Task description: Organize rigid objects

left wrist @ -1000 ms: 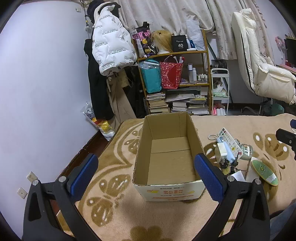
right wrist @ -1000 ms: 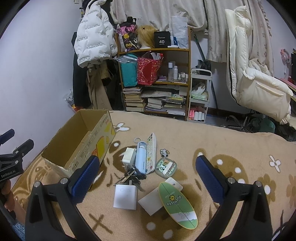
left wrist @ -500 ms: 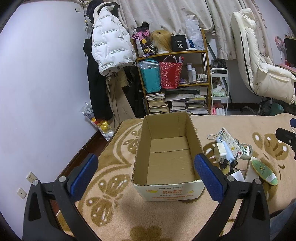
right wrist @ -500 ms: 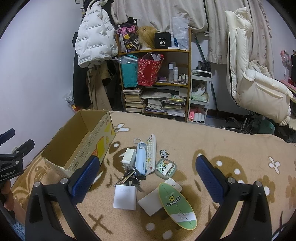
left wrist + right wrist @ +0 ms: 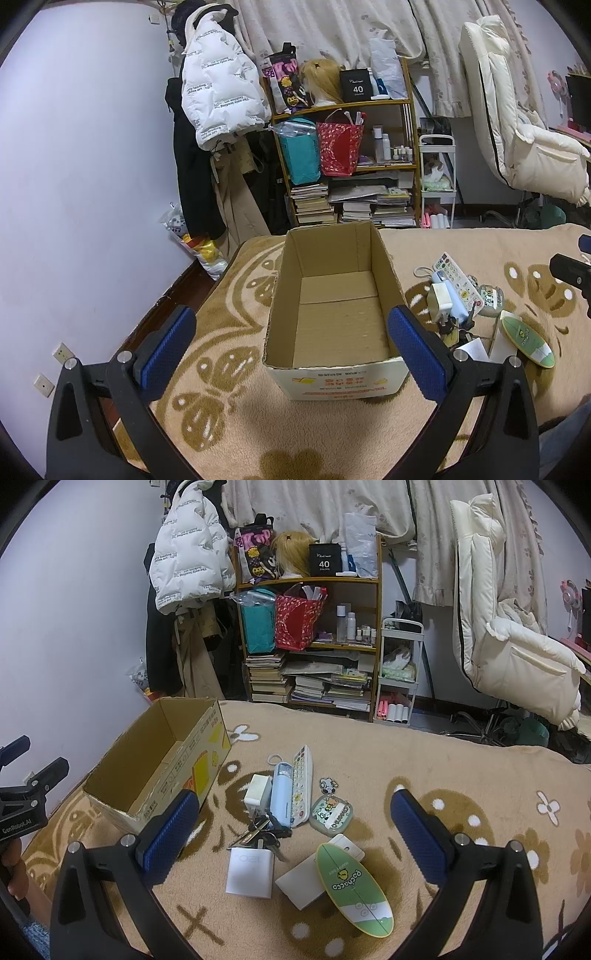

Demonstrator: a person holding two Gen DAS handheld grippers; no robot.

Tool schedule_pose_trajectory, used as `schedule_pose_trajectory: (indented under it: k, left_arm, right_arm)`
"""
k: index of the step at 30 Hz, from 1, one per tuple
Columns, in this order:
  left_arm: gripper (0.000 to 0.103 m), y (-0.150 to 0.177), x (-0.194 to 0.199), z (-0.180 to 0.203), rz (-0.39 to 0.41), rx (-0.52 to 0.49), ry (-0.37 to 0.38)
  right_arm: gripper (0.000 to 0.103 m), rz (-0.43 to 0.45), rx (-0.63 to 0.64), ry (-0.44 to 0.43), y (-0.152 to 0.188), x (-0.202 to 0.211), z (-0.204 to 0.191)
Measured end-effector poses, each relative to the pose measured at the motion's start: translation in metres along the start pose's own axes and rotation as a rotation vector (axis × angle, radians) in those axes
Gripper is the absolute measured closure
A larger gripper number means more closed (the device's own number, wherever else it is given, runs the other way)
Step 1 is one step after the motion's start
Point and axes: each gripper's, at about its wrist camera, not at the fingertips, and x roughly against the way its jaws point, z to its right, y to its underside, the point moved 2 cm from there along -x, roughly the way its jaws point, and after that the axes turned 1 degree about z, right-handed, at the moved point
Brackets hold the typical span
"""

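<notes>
An open cardboard box (image 5: 334,314) (image 5: 162,760) stands empty on the beige blanket. My left gripper (image 5: 291,343) hovers open in front of it, its blue pads straddling the near end. To the box's right lies a pile: a white remote (image 5: 302,784), a pale blue case (image 5: 280,799), a white charger (image 5: 257,794), keys (image 5: 260,836), a white cube (image 5: 249,871), a round green case (image 5: 331,815), a white card (image 5: 304,882) and a green oval board (image 5: 351,884). My right gripper (image 5: 293,834) hangs open above the pile, holding nothing.
The blanket (image 5: 424,775) covers a bed whose left edge drops to a dark floor (image 5: 173,291) by the wall. Behind stand a cluttered bookshelf (image 5: 347,166), hung coats (image 5: 218,103), a small white cart (image 5: 399,672) and a cream chair (image 5: 509,642). A hand (image 5: 16,871) holds the left gripper's handle.
Both views have shifted only slightly; the right gripper drifted a little towards the pile. Both grippers stay open and nothing on the blanket moved.
</notes>
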Motion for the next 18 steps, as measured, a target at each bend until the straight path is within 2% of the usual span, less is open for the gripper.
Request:
schedule_pose_trajectory:
  k: [18]
  left_arm:
    - [0.0, -0.0002, 0.0001, 0.0011, -0.001, 0.0, -0.003]
  right_arm:
    - [0.0, 0.006, -0.004, 0.003, 0.003, -0.0032, 0.0009]
